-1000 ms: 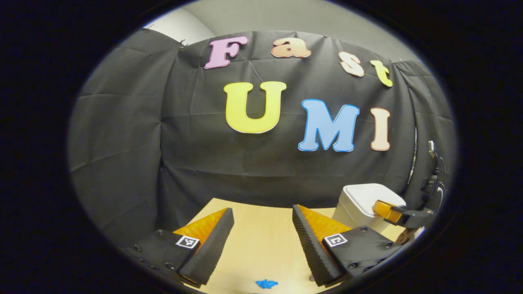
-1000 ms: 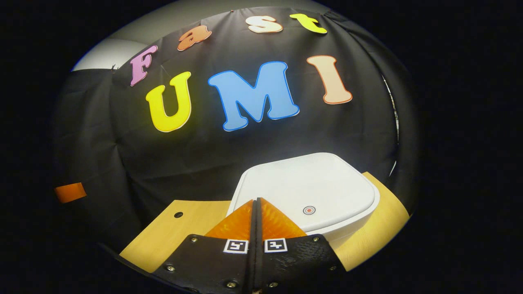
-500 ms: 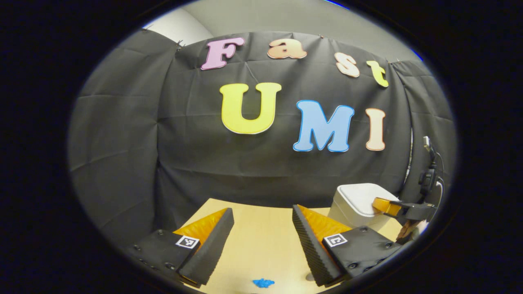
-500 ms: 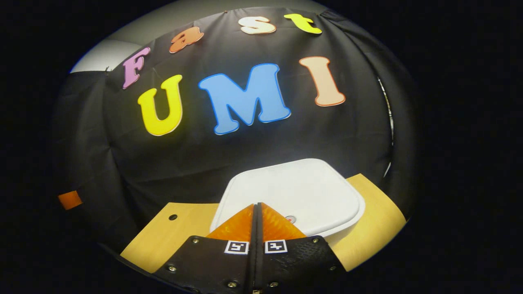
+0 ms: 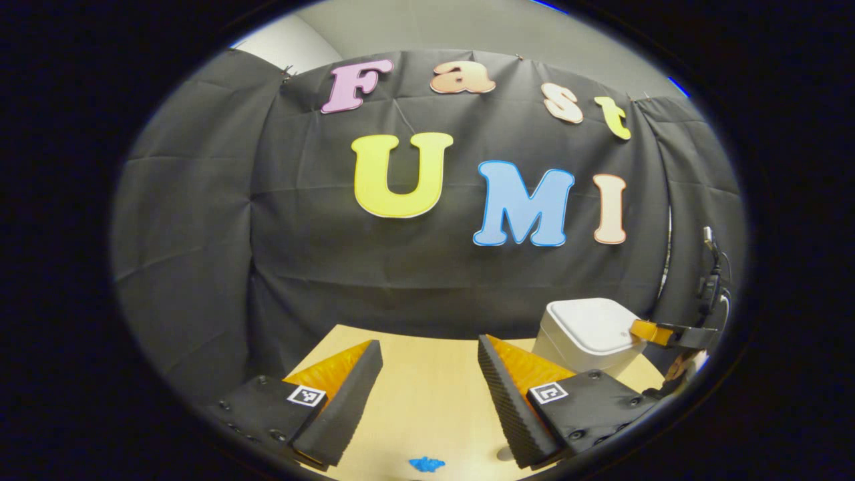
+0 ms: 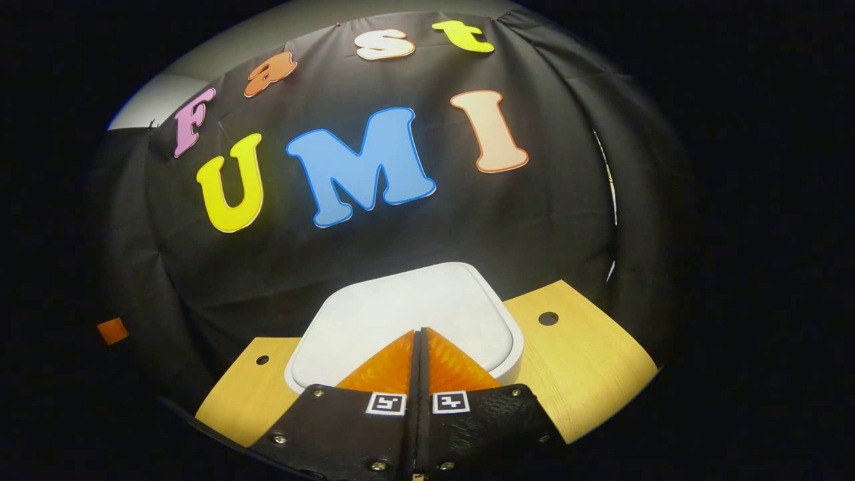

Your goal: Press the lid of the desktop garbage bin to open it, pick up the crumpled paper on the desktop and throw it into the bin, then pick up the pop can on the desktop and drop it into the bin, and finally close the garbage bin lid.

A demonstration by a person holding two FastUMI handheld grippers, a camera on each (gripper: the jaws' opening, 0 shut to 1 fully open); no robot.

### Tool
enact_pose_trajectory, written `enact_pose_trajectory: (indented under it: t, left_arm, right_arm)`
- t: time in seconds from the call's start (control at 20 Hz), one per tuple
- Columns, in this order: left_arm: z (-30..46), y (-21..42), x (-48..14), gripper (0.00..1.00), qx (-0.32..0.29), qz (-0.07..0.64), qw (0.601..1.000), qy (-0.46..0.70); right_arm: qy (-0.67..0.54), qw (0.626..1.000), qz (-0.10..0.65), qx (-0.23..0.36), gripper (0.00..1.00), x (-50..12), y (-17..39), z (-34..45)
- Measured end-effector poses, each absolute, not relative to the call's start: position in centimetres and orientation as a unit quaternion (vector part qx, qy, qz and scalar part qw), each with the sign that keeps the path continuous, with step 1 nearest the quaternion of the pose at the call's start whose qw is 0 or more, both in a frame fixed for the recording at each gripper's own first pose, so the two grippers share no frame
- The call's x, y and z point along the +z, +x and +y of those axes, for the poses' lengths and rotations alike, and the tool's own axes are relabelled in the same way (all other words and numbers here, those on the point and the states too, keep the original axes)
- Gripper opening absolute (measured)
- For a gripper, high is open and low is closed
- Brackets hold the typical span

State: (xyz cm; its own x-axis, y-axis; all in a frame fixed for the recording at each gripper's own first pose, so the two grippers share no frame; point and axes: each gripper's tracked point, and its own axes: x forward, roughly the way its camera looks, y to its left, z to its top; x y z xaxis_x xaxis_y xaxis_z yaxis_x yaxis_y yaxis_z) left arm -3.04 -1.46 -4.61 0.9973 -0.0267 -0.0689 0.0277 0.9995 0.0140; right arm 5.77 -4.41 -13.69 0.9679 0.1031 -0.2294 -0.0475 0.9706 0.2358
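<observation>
The white bin (image 5: 588, 327) stands at the table's back right with its lid (image 6: 401, 304) down. My right gripper (image 6: 419, 332) is shut with nothing between its fingers, and its tips sit over the near middle of the lid; whether they touch it I cannot tell. From the left gripper view, the right gripper (image 5: 644, 329) reaches over the lid's right edge. My left gripper (image 5: 429, 346) is open above the wooden table (image 5: 427, 394) and holds nothing. A small blue crumpled piece (image 5: 426, 463) lies on the table below it.
The black cloth wall closes the back just behind the bin. Small round holes (image 6: 548, 318) mark the table top on both sides of the bin. Cables (image 5: 711, 280) hang at the right edge of the left gripper view.
The right gripper has slid over the lid, so the red ring mark on the lid is now hidden under its tips. The left gripper has shifted only slightly and stays open.
</observation>
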Motion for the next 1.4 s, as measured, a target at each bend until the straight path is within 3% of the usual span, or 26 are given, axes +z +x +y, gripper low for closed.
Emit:
enact_pose_trajectory:
  t: [0.5, 0.95, 1.4]
  left_arm:
    - [-2.4, -2.8, -5.4, 0.95, -0.023, 0.039, 0.999, 0.000]
    - [-1.3, -3.1, -6.9, 0.95, -0.021, 0.042, 0.999, -0.004]
    - [-0.6, -3.1, -8.5, 0.95, -0.030, 0.045, 0.998, 0.009]
  right_arm:
    - [0.099, 0.988, 0.113, 0.035, 0.00, -12.2, 5.8, -4.7]
    - [0.074, 0.996, 0.034, 0.031, 0.01, -4.4, 3.3, -4.7]
    - [0.050, 0.997, 0.019, 0.063, 0.01, -3.3, 1.5, -2.3]
